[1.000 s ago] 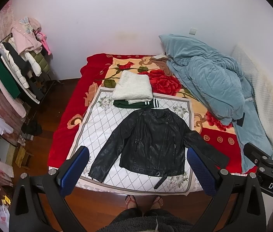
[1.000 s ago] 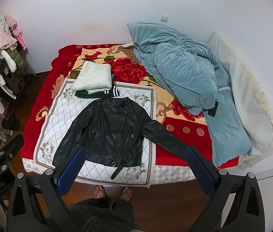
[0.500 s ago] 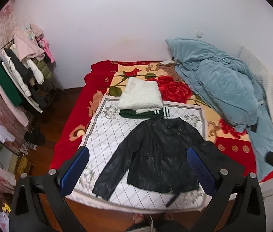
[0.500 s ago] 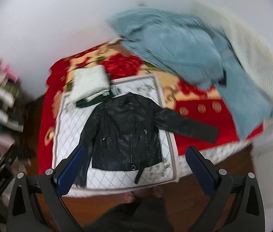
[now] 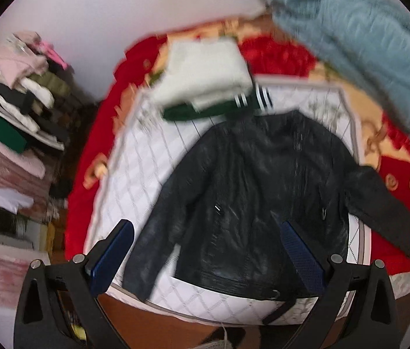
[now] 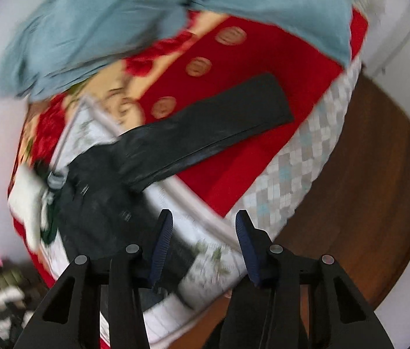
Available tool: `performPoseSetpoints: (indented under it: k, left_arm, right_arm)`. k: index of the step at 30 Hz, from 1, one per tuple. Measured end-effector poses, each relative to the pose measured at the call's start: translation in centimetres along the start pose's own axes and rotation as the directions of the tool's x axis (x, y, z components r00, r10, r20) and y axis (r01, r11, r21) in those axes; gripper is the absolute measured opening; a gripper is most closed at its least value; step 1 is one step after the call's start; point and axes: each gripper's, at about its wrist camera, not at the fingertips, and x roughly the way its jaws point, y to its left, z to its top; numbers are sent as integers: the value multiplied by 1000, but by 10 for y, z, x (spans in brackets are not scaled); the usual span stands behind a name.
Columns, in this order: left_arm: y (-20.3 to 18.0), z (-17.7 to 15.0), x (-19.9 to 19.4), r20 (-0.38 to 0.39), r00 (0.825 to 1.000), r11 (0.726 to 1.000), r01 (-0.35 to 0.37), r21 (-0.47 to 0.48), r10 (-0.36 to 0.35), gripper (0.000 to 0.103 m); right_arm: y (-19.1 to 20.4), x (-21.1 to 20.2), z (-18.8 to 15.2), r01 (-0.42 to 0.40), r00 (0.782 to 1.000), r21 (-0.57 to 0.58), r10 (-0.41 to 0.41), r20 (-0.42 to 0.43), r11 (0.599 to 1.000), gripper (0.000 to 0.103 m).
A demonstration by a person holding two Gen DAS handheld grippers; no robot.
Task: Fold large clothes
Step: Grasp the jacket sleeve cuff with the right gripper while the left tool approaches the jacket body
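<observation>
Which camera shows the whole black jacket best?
The left wrist view: the jacket lies spread flat, body and both sleeves showing, though blurred. The right wrist view shows mainly one outstretched sleeve and part of the body, tilted and blurred.

No text, label, brand, number or sign can be read in either wrist view, both being blurred by motion.
</observation>
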Motion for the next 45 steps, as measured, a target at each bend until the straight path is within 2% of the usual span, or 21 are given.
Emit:
performPoseSetpoints:
  k: [3,4,5,6,9,11,13,15,17,19,21,22,25,26,27,28,33,36,38,42,45]
  left_arm:
    - [-34,6,40,-89,996,1000,17,17,-16,103]
    - [-49,9,53,-101,995,999,15,33,-11,103]
    - [-62,10,64,-104,995,999,10,51,-5,103]
    - [-74,12,73,-107,994,998,5,67,3,103]
    - [-106,16,107,-126,992,996,-1,89,12,103]
    - [-127,20,132,-151,988,995,-3,99,18,103]
    - [-142,21,153,-170,985,994,-2,113,22,103]
    - [-155,18,173,-189,982,992,9,125,14,103]
    - [-163,16,188,-206,979,992,34,124,-8,103]
    - [-169,13,200,-215,976,991,56,119,-30,103]
    - [-172,9,211,-223,973,991,76,107,-51,103]
    - [-174,9,218,-228,972,991,86,100,-61,103]
    - [-171,2,231,-236,968,991,106,84,-83,103]
    - [-169,1,234,-235,968,991,111,77,-90,103]
    - [-165,0,237,-231,968,991,116,68,-98,103]
    - [-159,-3,238,-225,969,991,120,59,-103,103]
    - [-120,-10,233,-193,975,994,113,4,-110,103]
    - [-84,-14,227,-167,981,994,95,-46,-101,103]
    - [-58,-16,224,-157,984,994,70,-78,-81,103]
    - [8,-27,222,-172,984,984,14,-178,-45,103]
    - [66,-45,226,-205,979,961,-41,-272,-16,103]
  right_arm:
    - [-33,59,36,-9,999,101,12,-30,995,48]
    - [-44,79,49,-3,999,139,9,-40,990,51]
    - [-56,100,62,-13,999,177,21,-45,984,61]
    - [-63,114,70,-23,998,206,33,-47,978,64]
    - [-97,174,99,-39,997,319,59,-54,947,65]
    - [-113,204,108,-30,995,377,62,-74,926,66]
    - [-128,230,114,-55,994,442,91,-60,896,66]
    - [-134,236,116,-108,993,482,117,10,869,64]
    - [-132,224,111,-179,983,487,140,116,855,33]
    - [-129,215,108,-258,962,457,185,199,851,33]
    - [-129,228,109,-269,960,447,197,201,853,35]
    - [-130,239,109,-272,960,452,205,191,849,45]
    - [-127,261,110,-330,941,456,254,222,827,53]
    - [-122,259,111,-326,941,443,243,234,835,47]
    - [-113,255,111,-310,943,426,219,249,850,34]
    - [-104,248,111,-322,935,399,223,275,859,9]
    - [-55,178,99,-394,889,318,269,371,862,7]
    - [-2,128,78,-442,852,205,336,401,873,7]
    - [43,103,63,-442,843,114,369,390,890,7]
    - [160,92,15,-432,857,-95,441,267,897,7]
    - [263,115,-42,-380,888,-296,435,148,877,7]
